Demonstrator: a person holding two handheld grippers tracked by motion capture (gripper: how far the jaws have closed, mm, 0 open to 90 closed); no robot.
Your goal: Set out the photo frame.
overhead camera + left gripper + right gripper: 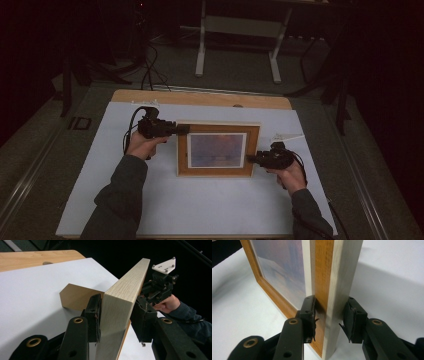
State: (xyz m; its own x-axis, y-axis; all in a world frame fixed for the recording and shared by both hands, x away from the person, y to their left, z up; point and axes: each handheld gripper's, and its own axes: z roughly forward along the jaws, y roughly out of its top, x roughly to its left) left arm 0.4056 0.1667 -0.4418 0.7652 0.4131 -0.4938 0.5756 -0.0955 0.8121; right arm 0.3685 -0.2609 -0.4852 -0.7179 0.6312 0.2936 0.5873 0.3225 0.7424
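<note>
A wooden frame (218,150) sits in the middle of the high view on a white sheet (200,205) and holds a bluish-purple picture (216,149) behind a pale mat. The left gripper (184,129) is clamped on the frame's upper-left edge; in the left gripper view its pads press both faces of the pale edge (117,302), with a brown stand flap (77,297) behind at centre left. The right gripper (251,159) grips the frame's right edge; in the right gripper view one pad sits on the orange front (322,277), the other against the pale side.

The frame stands well inside the sheet's edges. White sheet lies open below it in the high view and at both sides. The table's wood strip (200,97) runs along the sheet's top edge.
</note>
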